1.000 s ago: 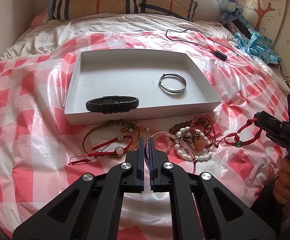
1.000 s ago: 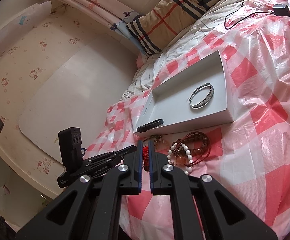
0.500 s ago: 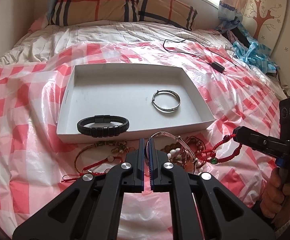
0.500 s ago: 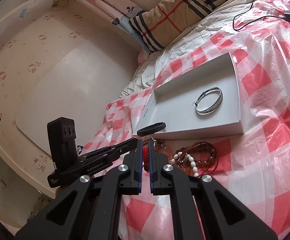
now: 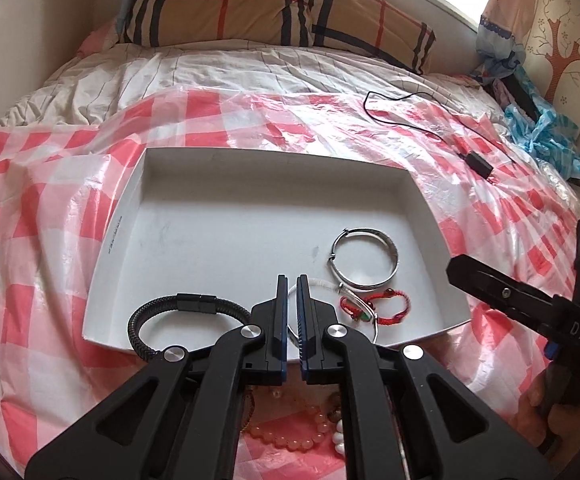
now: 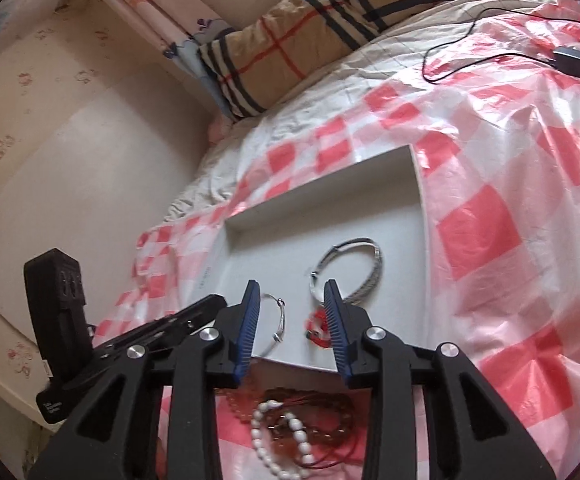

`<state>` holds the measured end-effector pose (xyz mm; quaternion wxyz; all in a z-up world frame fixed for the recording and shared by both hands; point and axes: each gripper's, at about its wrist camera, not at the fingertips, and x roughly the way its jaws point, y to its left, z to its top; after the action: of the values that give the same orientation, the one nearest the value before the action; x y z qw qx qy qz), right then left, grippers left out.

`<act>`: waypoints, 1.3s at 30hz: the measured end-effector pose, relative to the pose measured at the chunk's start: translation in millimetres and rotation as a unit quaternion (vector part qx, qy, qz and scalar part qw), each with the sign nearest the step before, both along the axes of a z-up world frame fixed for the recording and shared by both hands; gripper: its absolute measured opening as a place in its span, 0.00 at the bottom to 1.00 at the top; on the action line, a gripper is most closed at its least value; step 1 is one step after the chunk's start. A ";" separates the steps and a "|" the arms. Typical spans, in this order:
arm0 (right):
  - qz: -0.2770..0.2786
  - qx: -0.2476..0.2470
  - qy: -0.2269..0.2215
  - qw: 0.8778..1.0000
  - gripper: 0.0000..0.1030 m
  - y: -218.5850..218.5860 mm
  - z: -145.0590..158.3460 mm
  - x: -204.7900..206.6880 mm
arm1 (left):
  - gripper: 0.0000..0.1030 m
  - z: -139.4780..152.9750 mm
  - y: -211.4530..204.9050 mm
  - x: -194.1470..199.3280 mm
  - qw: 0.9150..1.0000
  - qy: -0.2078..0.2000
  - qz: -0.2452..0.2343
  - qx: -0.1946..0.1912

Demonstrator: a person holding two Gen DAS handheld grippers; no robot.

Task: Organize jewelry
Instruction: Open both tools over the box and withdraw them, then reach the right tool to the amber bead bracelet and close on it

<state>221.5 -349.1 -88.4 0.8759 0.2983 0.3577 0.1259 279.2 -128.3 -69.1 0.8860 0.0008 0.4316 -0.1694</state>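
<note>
1. Black braided leather bracelet (image 5: pixel 188 312) lies at the near-left of the white cardboard tray (image 5: pixel 126 216), close to the near rim. The far-left floor beyond it is bare, so that is where I judge later pieces could go.
2. Left tool (image 5: pixel 292 280) has its jaws pinched almost together on a thin silver wire bangle (image 5: pixel 341 292), over the tray's near middle. The grip looks meant to carry it in and set it down.
3. Right tool (image 6: pixel 290 292) has just been opening; its jaws stand partly apart and hold nothing. A red cord bracelet (image 5: pixel 373 308) lies on the tray floor below, likely just let go.
4. Silver band bangle (image 5: pixel 365 260) lies flat, just beyond the red cord and near the right wall, leaving little free space on that side.
5. Beaded bracelets (image 6: pixel 286 436), white and brown, lie in a tangle on the checked plastic sheet (image 5: pixel 42 248) covering the bed, in front of the near rim, still to be sorted.
</note>
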 end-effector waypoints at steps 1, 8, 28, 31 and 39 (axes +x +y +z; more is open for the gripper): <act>-0.002 -0.007 0.001 1.000 0.34 2.5 0.7 -3.7 | 0.04 -2.9 -1.4 0.0 1.000 0.002 -0.001 0.006; -0.001 -0.024 0.012 1.000 0.36 9.6 15.0 -38.0 | 0.09 0.6 4.5 -21.9 1.000 -0.009 -0.016 0.019; 0.040 -0.122 0.074 0.989 0.47 58.1 -10.5 -48.3 | 0.48 3.0 40.1 -83.3 0.996 -0.028 -0.032 0.083; 0.043 -0.130 0.076 0.988 0.48 64.7 -15.5 -38.1 | 0.52 2.3 37.2 -88.4 0.993 -0.038 -0.038 0.102; 0.057 -0.135 0.078 0.986 0.48 76.2 -22.2 -26.5 | 0.58 -0.9 32.0 -92.6 0.990 -0.048 -0.052 0.125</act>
<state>195.0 -272.8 -110.7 0.8688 0.1653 0.4552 0.1027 186.6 -96.3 -70.0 0.8885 0.1420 0.4061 -0.1599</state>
